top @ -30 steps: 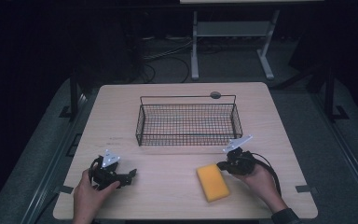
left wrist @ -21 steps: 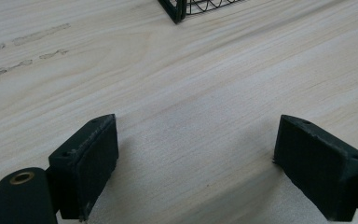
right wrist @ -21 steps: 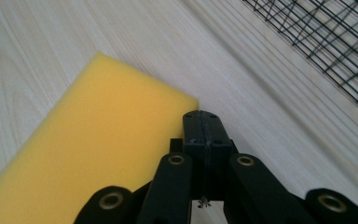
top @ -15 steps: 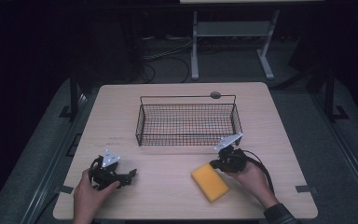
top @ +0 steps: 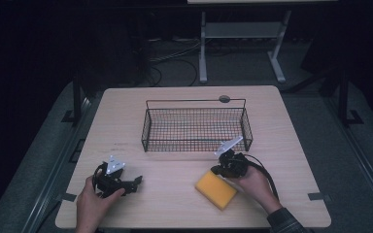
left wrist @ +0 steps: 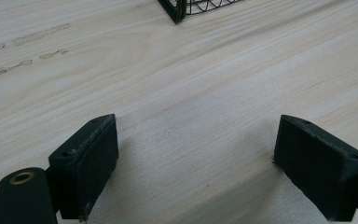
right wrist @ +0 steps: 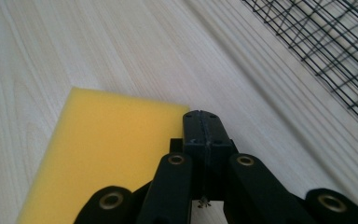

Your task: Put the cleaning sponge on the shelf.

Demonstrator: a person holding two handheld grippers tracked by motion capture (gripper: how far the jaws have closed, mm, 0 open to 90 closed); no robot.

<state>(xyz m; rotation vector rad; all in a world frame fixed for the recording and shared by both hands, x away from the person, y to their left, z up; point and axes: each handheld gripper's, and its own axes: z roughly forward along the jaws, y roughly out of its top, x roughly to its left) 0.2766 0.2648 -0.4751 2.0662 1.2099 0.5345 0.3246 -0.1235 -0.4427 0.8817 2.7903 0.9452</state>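
Sponge (top: 216, 189) was seen flat on the worktop (top: 175, 194), near-right, in front of the wire basket (top: 195, 125). Right gripper (right wrist: 204, 133) was held at its far corner, jaws pressed together on nothing. Left gripper (left wrist: 196, 168) was parked near-left, jaws wide apart. Risk judged: unless opened, the sponge would be shoved, not gripped.
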